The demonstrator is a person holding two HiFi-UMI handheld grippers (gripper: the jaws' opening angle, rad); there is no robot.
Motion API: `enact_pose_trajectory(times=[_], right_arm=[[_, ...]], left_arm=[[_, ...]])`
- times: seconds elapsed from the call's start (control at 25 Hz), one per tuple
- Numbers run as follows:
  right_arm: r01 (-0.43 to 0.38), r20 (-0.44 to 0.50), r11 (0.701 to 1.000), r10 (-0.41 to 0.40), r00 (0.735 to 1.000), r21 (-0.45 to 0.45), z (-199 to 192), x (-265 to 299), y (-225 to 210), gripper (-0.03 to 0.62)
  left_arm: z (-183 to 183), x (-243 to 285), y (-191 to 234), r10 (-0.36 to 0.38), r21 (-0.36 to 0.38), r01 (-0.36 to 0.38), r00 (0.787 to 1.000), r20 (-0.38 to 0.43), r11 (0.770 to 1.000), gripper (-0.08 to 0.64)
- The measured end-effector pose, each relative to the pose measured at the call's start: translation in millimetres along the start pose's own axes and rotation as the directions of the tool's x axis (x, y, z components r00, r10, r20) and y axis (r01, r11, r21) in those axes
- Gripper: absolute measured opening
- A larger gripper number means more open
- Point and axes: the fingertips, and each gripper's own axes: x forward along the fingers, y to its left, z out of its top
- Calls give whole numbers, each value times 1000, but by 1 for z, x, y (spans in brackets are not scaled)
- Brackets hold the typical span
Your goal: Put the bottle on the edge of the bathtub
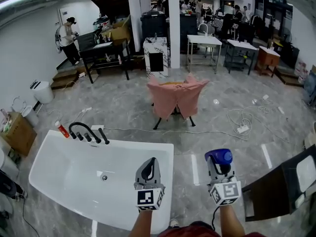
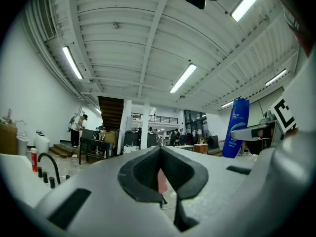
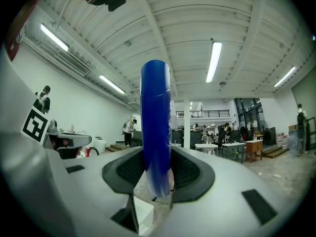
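The left tongs (image 1: 151, 163) and the right tongs (image 1: 220, 172) are light grey, with dark grey textured pads (image 2: 140, 174). Behind each tongs sits a white cube (image 1: 149, 198) with black square markers. The person wears red clothing (image 1: 193, 229).

Item one, my landmark: white rounded bathtub (image 1: 59, 177), smooth glossy shell. On its far rim, curved black tap (image 1: 83, 128), satin metal by the look. Beyond the tub, pink draped cloth (image 1: 177, 97), soft and matt. Around the tub, grey marble-pattern floor (image 1: 123, 107), polished, mirroring the lights. Right of the tub, blue plastic bottle (image 1: 220, 155), glossy, held in my right gripper (image 1: 219, 163): matt grey plastic shell, pads (image 3: 129, 171) black and finely textured.
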Motion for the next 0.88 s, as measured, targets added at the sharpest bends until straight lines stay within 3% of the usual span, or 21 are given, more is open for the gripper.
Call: enact_pose_trajectory(times=[0.48, 0.88], right_arm=[[-32, 8, 999, 33, 999, -38, 3, 48, 16, 152], [-82, -8, 997, 82, 997, 2, -36, 116, 2, 150]], left_arm=[[-4, 27, 36, 14, -5, -14, 1000, 16, 1000, 5], [-35, 72, 61, 67, 33, -67, 997, -24, 997, 5]])
